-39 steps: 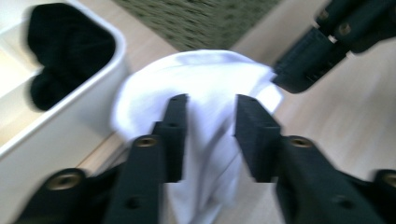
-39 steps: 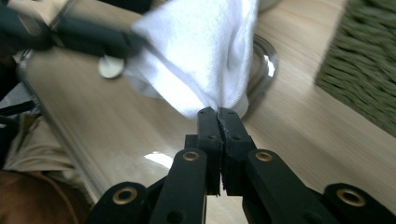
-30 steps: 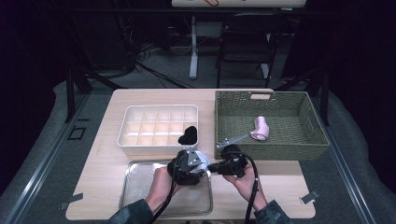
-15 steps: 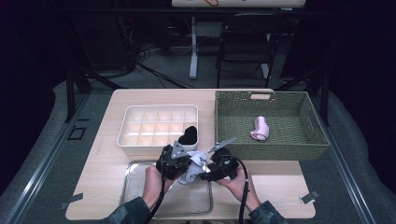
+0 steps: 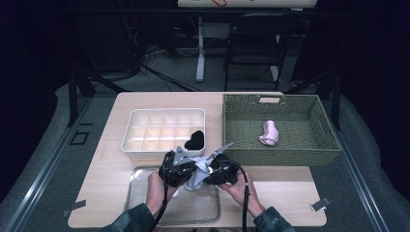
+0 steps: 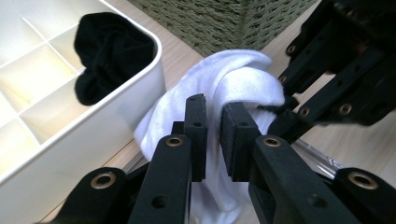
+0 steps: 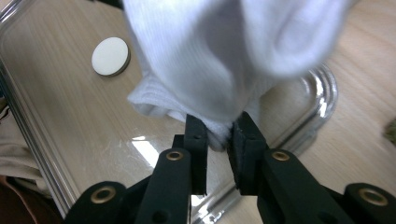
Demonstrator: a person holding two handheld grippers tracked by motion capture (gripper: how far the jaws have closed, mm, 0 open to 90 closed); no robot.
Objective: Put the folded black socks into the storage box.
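White sock (image 5: 196, 178) pinched between both claws, bunched just above the near tray's (image 5: 145, 205) far rim. Left gripper (image 6: 214, 135) clamped on a fold; right gripper (image 7: 218, 137), jaws just closing, nipping the sock's lower edge. Divided white box (image 6: 116, 116) with a black sock (image 6: 109, 51) just left of the left claw; woven basket (image 5: 280, 145) beyond. Bare tabletop right of the right claw. Hands low, knuckles nearly meeting.

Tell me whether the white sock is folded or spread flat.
Folded, bunched up. The white sock doubles over itself in a rounded hump, pinched by both the left gripper and the right gripper above the clear tray.
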